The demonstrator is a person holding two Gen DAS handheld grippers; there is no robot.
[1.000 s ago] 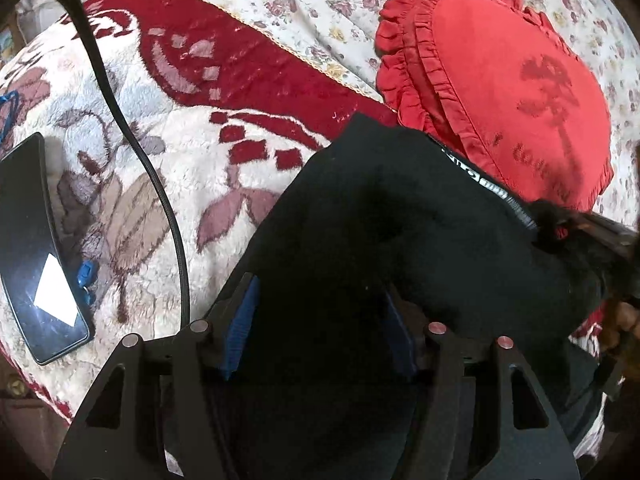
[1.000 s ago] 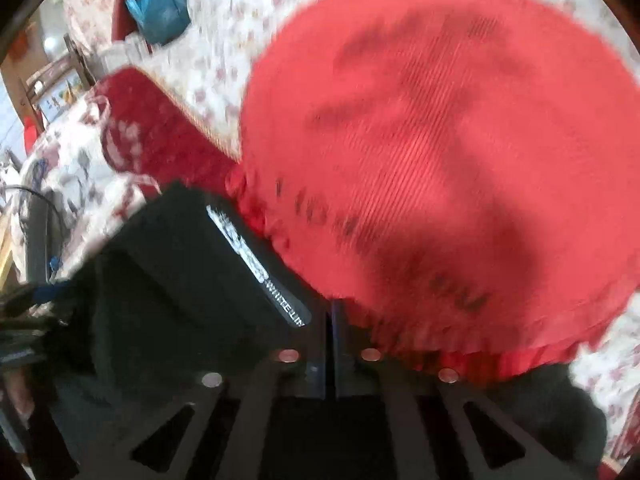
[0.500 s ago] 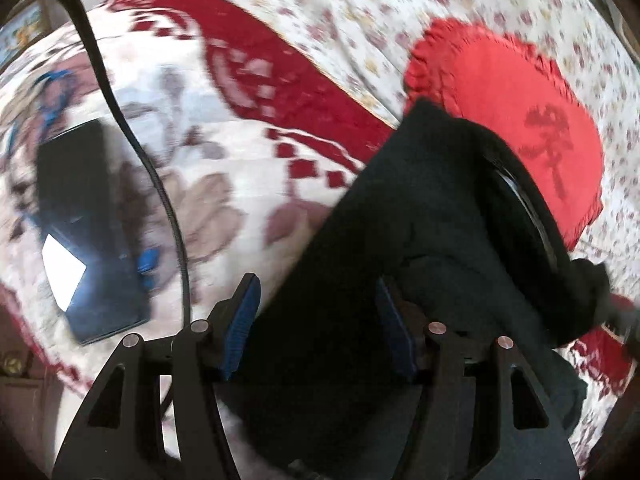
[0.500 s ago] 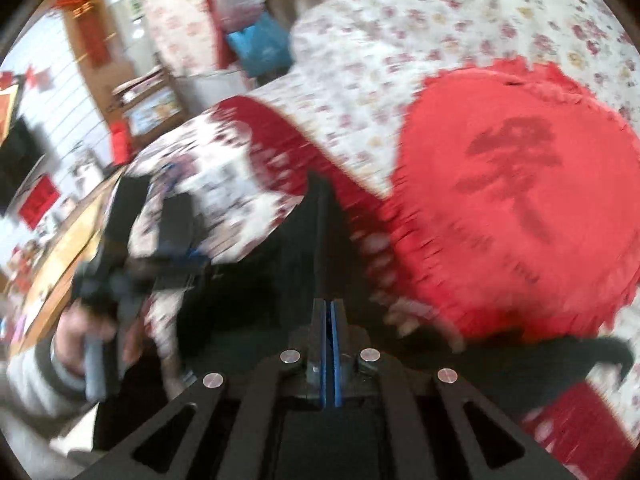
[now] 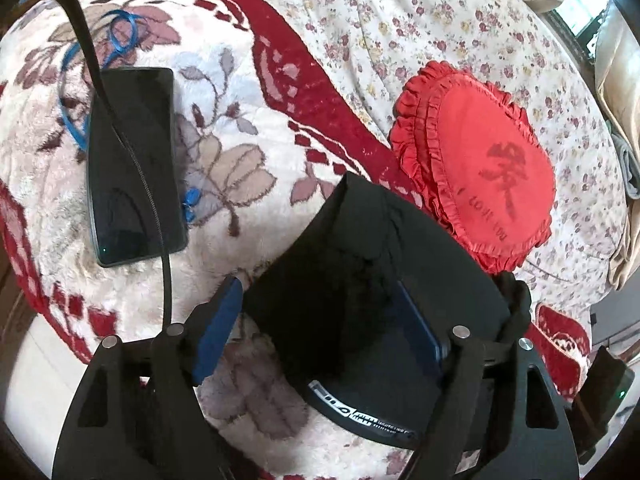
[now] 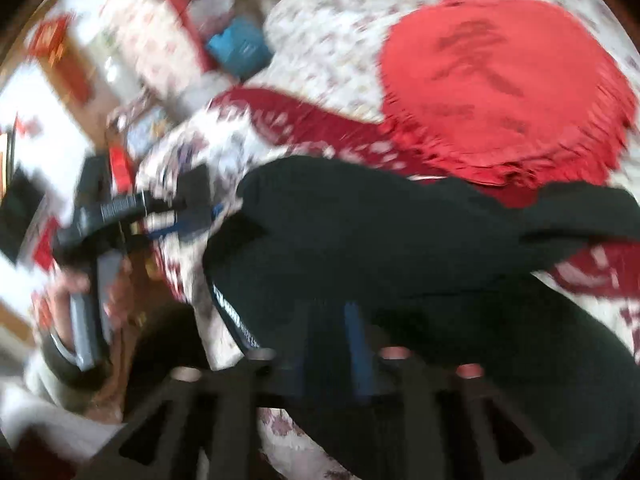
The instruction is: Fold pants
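Observation:
The black pants lie folded into a compact bundle on the floral blanket, the white-lettered waistband at the near edge. My left gripper is open above the bundle, its blue pads on either side, the right pad over the cloth. In the blurred right wrist view the pants spread below the red cushion. My right gripper hovers over them with its blue pads slightly apart. The left gripper and the hand holding it show at the left there.
A red heart-shaped frilled cushion lies just beyond the pants. A black phone with a cable and blue cord rests on the blanket to the left. A floral sheet covers the bed behind. The bed edge drops off at lower left.
The pants were folded over toward me, so the waistband now lies at the near edge. My right gripper let go of the cloth and opened a little. Both grippers lifted back.

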